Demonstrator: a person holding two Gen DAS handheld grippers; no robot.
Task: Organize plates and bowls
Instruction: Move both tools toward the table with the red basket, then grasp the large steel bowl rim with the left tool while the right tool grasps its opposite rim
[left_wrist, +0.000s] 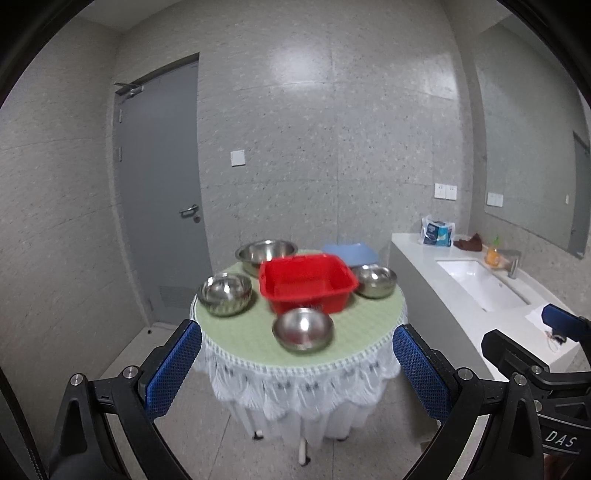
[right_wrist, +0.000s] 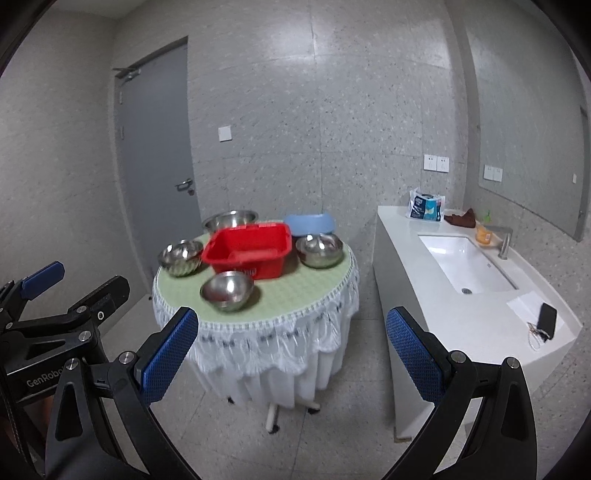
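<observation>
A round table (left_wrist: 240, 343) (right_wrist: 177, 291) with a green top and white lace skirt stands ahead. On it sits a red square basin (left_wrist: 306, 282) (right_wrist: 247, 251) in the middle. Steel bowls surround it: one in front (left_wrist: 303, 328) (right_wrist: 227, 290), one left (left_wrist: 225, 293) (right_wrist: 181, 256), one right (left_wrist: 375, 280) (right_wrist: 319, 249), and a larger one behind (left_wrist: 266, 253) (right_wrist: 229, 219). A blue plate (left_wrist: 351, 253) (right_wrist: 310, 223) lies at the back right. My left gripper (left_wrist: 295, 373) and right gripper (right_wrist: 288, 350) are both open and empty, well short of the table.
A white counter (right_wrist: 424, 251) with a sink (right_wrist: 465, 262) runs along the right wall, holding a tissue pack (right_wrist: 424, 208), a brown cloth (right_wrist: 461, 218), an orange cup (right_wrist: 484, 232) and a black key fob (right_wrist: 546, 319). A grey door (right_wrist: 155, 147) is behind the table.
</observation>
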